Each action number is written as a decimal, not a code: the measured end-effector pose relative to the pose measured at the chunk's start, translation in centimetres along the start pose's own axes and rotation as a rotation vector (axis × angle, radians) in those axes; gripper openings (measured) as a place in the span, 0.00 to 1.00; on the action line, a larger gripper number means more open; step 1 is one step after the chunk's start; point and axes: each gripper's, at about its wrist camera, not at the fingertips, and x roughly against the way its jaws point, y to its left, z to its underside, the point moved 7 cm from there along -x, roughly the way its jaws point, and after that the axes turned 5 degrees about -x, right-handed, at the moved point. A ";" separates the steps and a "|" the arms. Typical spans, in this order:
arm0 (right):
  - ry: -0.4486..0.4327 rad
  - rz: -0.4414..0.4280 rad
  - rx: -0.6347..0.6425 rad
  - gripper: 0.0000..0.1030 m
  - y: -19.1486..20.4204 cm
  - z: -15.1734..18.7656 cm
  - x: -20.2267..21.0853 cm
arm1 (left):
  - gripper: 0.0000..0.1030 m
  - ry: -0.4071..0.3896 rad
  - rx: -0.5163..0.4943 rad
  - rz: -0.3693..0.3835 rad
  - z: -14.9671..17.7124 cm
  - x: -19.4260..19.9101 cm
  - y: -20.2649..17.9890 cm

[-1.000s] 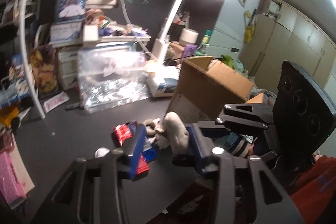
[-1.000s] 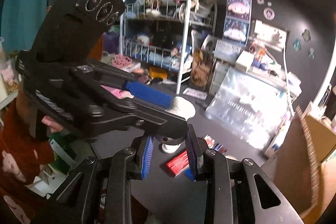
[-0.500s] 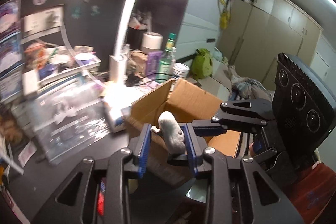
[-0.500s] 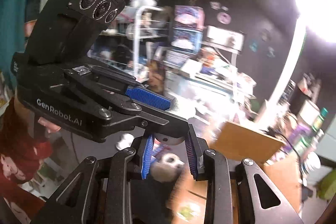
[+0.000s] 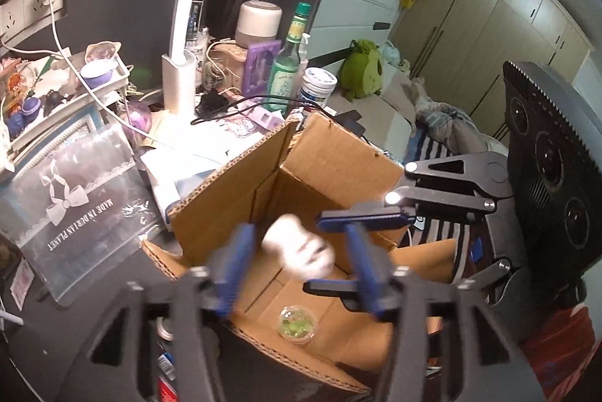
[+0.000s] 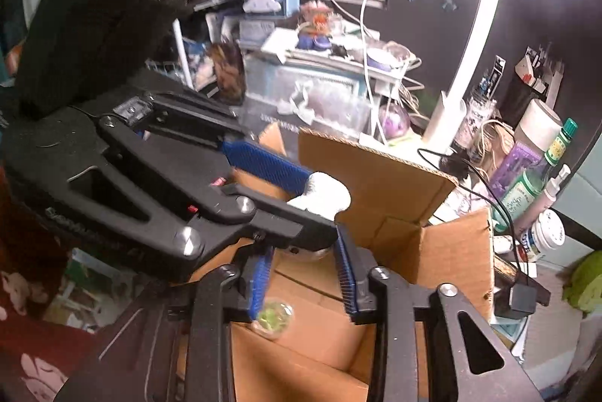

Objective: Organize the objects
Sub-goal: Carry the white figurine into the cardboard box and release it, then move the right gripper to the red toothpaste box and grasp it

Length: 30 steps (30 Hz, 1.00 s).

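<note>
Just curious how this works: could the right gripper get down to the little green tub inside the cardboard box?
Probably yes. The cardboard box is open on top and the green tub lies uncovered on its floor, near the right gripper. The left gripper, crossing above, may crowd it.

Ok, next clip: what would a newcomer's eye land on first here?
Probably the white plush toy, blurred, between the left gripper fingers over the open cardboard box. Next, the small clear tub of green bits on the box floor. Behind, the white desk lamp rises from the cluttered desk.
</note>
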 end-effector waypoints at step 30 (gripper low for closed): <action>-0.113 -0.381 0.026 0.55 19.1 1.9 -5.7 | 0.90 -0.261 0.154 -0.394 17.2 14.7 12.6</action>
